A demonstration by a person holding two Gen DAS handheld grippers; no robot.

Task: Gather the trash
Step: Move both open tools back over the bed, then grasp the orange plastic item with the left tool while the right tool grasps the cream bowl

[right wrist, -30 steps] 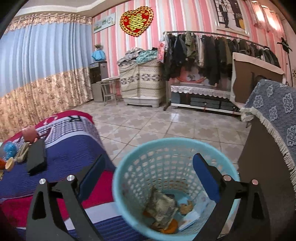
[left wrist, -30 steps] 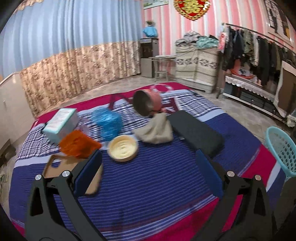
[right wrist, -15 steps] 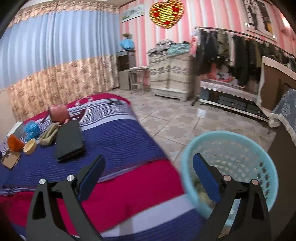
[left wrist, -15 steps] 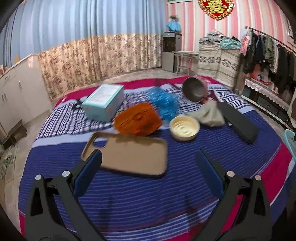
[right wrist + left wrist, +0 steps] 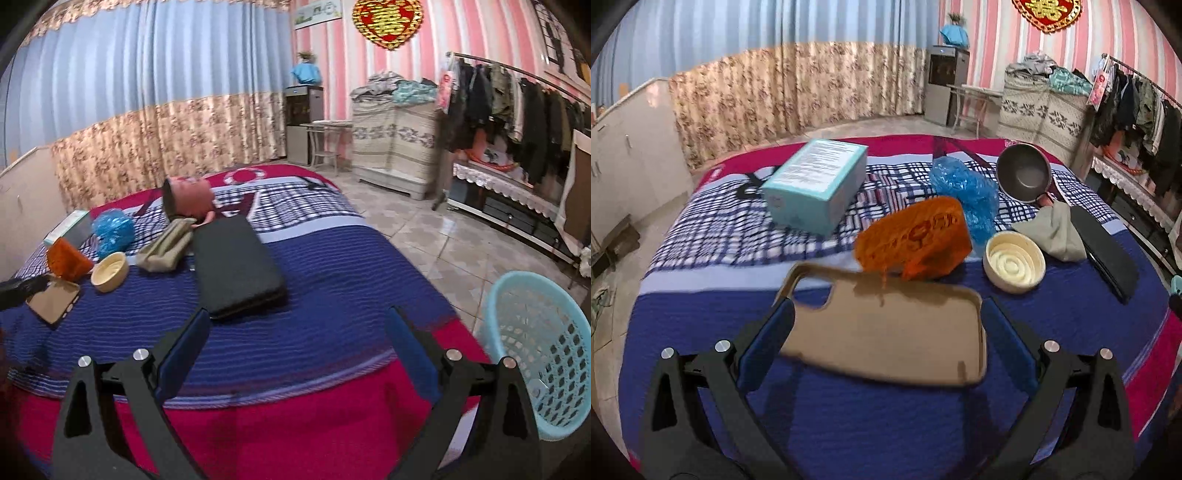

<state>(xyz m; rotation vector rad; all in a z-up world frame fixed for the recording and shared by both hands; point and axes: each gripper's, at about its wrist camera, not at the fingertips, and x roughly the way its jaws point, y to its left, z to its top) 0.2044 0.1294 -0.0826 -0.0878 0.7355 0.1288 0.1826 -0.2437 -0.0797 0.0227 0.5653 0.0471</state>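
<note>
My left gripper (image 5: 886, 310) is open, its fingers on either side of a tan phone case (image 5: 882, 325) lying flat on the blue striped blanket (image 5: 849, 424). Just beyond the case are a crumpled orange wrapper (image 5: 916, 240), a blue plastic bag (image 5: 964, 192) and a cream round dish (image 5: 1014, 264). My right gripper (image 5: 297, 314) hangs open and empty over the red foot end of the bed. To its right, on the floor, stands the light blue trash basket (image 5: 539, 354). The right wrist view also shows the orange wrapper (image 5: 66, 260) and the blue bag (image 5: 112, 230).
A teal box (image 5: 816, 181), a dark pot (image 5: 1025, 177) on its side, a grey-green cloth (image 5: 1054, 232) and a long black case (image 5: 1108, 251) lie on the bed. A tiled floor (image 5: 443, 243) and a clothes rack (image 5: 517, 96) lie to the right.
My left gripper has swung left and closed in until the phone case sits between its fingers. My right gripper has turned from over the basket to face the bed.
</note>
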